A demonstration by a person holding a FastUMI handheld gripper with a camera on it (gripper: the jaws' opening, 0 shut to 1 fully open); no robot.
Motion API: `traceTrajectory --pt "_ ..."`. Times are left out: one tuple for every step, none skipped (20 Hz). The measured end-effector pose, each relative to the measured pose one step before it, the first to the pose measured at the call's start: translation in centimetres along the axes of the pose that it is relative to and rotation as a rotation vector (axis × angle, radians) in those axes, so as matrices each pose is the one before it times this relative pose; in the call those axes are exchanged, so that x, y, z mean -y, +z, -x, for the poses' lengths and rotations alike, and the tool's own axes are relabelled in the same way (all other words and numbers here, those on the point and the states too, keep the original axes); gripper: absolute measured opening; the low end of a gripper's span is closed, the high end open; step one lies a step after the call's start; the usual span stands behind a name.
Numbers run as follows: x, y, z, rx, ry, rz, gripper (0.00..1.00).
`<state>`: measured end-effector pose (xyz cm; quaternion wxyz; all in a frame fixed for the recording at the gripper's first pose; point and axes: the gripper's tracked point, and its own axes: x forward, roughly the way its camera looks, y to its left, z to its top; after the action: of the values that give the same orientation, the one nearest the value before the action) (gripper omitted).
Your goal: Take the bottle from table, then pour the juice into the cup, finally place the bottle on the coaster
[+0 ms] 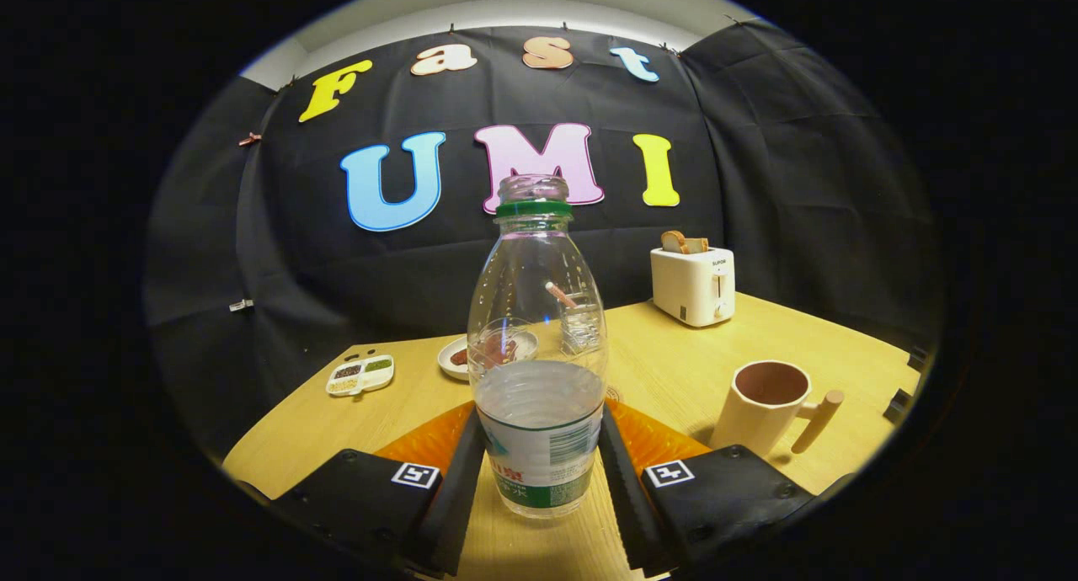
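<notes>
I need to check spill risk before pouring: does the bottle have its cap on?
No, the bottle, held between the gripper fingers, shows an open neck above its green ring.

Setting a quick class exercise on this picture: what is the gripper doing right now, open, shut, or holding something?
Gripper: shut on the bottle, one finger pressing each side of its lower body; the bottle is upright, uncapped and part full.

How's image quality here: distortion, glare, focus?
Gripper view: strong fisheye bending at the table edges and the booth wall; the bottle between the tool fingers is sharp, with small highlights on its clear plastic; warm even light, a soft shadow beside the cup; the toaster beyond is readable, not blurred.
</notes>
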<state>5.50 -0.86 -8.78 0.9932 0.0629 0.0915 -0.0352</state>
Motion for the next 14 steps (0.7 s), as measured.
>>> traceTrajectory --pt "-0.042 0.287 0.200 -0.00572 0.01551 -0.01228 0.73" --pt "0.093 0.218 0.129 -0.00317 0.01250 -0.02143 0.73" --pt "0.093 0.280 0.097 -0.00148 0.01477 -0.03591 0.73" --pt "0.105 0.152 -0.046 -0.00296 0.01010 -0.04080 0.73" --pt "-0.060 0.060 0.023 -0.00607 0.01733 -0.05788 0.73" --pt "-0.031 0.031 -0.027 -0.00445 0.00846 -0.04612 0.73" --pt "0.204 0.104 -0.011 -0.00378 0.00335 -0.04636 0.73" --pt "0.331 -0.113 0.068 -0.00455 -0.00126 -0.04444 0.73" --pt "0.300 -0.059 -0.017 -0.00657 0.00253 -0.04723 0.73" --pt "0.227 -0.048 -0.001 -0.00638 0.00109 -0.04766 0.73" --pt "0.143 0.106 -0.146 -0.00556 0.00643 -0.04840 0.73" --pt "0.083 -0.162 0.129 -0.00863 0.00514 -0.04362 0.73" --pt "0.161 0.006 -0.063 -0.00669 0.00319 -0.04090 0.73" --pt "0.191 -0.338 -0.041 -0.00868 0.00365 -0.04027 0.73"
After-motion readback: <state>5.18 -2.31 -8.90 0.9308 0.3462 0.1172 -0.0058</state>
